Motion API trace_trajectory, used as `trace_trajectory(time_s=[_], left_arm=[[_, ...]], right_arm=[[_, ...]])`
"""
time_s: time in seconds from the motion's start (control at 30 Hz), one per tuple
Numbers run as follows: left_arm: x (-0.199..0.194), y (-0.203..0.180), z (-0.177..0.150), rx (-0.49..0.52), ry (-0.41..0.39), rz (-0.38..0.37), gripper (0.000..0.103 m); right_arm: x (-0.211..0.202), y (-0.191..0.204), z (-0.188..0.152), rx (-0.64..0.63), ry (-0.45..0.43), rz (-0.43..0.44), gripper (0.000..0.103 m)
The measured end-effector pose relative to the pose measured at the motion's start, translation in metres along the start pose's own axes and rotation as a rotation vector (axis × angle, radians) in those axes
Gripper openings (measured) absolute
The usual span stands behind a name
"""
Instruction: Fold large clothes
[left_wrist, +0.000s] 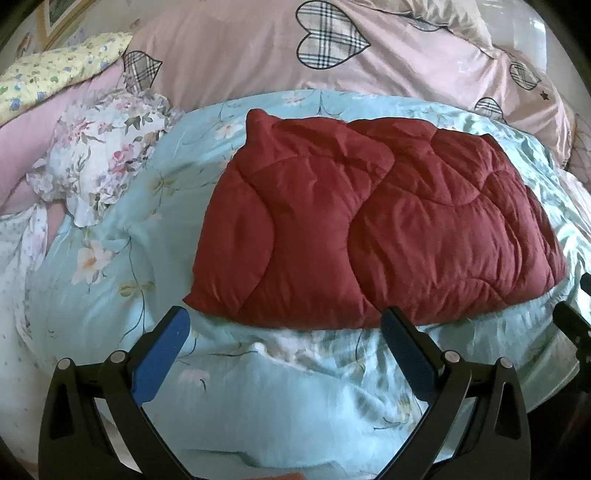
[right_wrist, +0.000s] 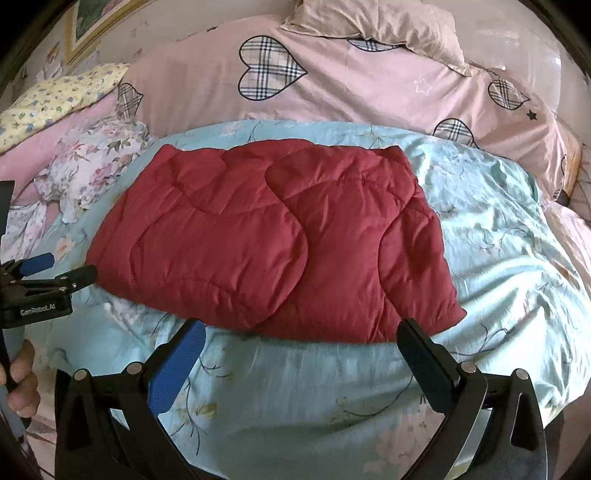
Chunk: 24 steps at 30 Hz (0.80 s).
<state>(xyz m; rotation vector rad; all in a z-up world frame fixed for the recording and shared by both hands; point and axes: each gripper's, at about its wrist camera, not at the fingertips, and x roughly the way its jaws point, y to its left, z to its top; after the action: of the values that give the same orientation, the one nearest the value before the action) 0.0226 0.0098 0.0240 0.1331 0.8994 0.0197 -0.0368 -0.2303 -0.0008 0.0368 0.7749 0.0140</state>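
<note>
Left gripper (left_wrist: 284, 325) and right gripper (right_wrist: 301, 336) gape wide, empty, seemingly just short of the folded red quilted garment (left_wrist: 369, 229).

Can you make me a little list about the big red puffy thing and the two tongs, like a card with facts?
thing: red quilted jacket, folded into a bundle
where: flat on the light blue flowery blanket
left tongs: open, empty, just short of the jacket's near edge
right tongs: open, empty, at the near edge too
behind: pink cover with checked hearts
at the side: flowery pillow
</note>
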Motion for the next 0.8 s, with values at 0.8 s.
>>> trace_trajectory(time_s=[0.8], left_arm=[[0.0, -0.016, 0.006, 0.044, -0.002, -0.008, 0.103]], right_arm=[[0.017, 0.0, 0.02, 0.024, 0.032, 0.039, 0.103]])
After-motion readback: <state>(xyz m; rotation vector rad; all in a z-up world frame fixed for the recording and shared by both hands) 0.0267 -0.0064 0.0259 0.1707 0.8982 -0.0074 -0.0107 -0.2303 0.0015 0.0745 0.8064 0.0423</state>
